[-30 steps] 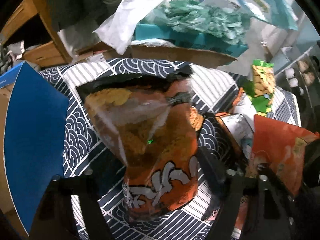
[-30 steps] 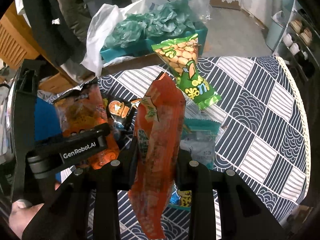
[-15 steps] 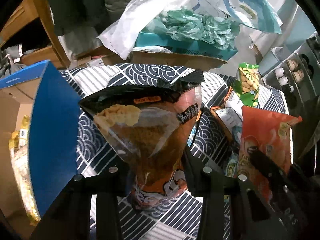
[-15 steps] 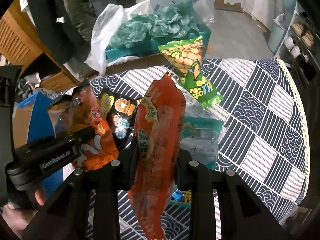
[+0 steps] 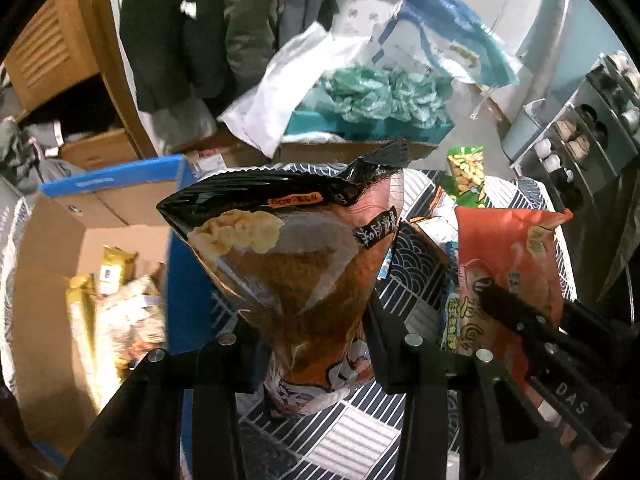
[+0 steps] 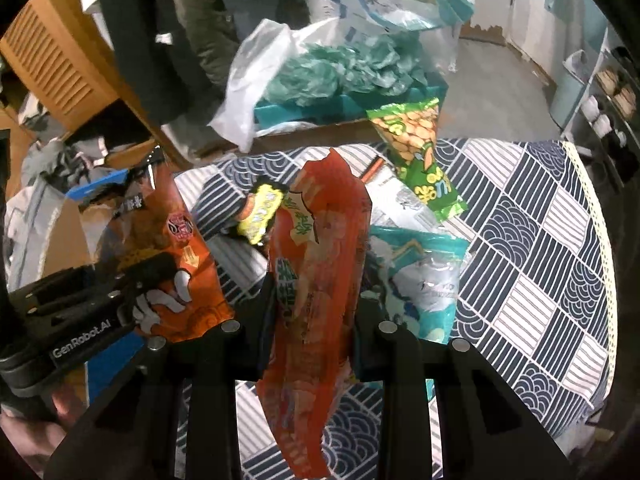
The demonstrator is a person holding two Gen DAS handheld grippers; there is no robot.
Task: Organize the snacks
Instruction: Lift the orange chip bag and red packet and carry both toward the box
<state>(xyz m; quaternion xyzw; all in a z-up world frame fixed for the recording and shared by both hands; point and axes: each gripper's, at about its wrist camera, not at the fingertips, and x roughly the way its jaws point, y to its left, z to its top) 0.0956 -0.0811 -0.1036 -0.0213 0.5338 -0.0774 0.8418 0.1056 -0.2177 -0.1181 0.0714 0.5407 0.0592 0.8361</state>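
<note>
My left gripper [image 5: 308, 344] is shut on an orange and black chip bag [image 5: 296, 264], held up above the patterned tablecloth [image 5: 352, 432]. The same bag [image 6: 168, 264] shows at the left of the right wrist view, pinched by the left gripper [image 6: 160, 280]. My right gripper [image 6: 312, 312] is shut on a long red snack bag [image 6: 320, 280], which hangs upright between its fingers; that red bag [image 5: 508, 264] shows at the right of the left wrist view. A cardboard box with blue flaps [image 5: 108, 216] stands open at the left, with gold and other packets [image 5: 116, 308] inside.
On the tablecloth [image 6: 540, 240] lie a green peanut bag [image 6: 416, 152], a teal and white bag [image 6: 420, 276] and a small yellow and black packet [image 6: 260, 212]. Behind the table sit a teal box with crumpled green plastic [image 6: 340, 72] and hanging coats [image 5: 180, 32]. A person's hand [image 6: 24, 436] holds the left gripper.
The left jaws closed on the orange chip bag and lifted it off the tablecloth, bringing the open box into view at the left. The right gripper rose slightly with the red bag.
</note>
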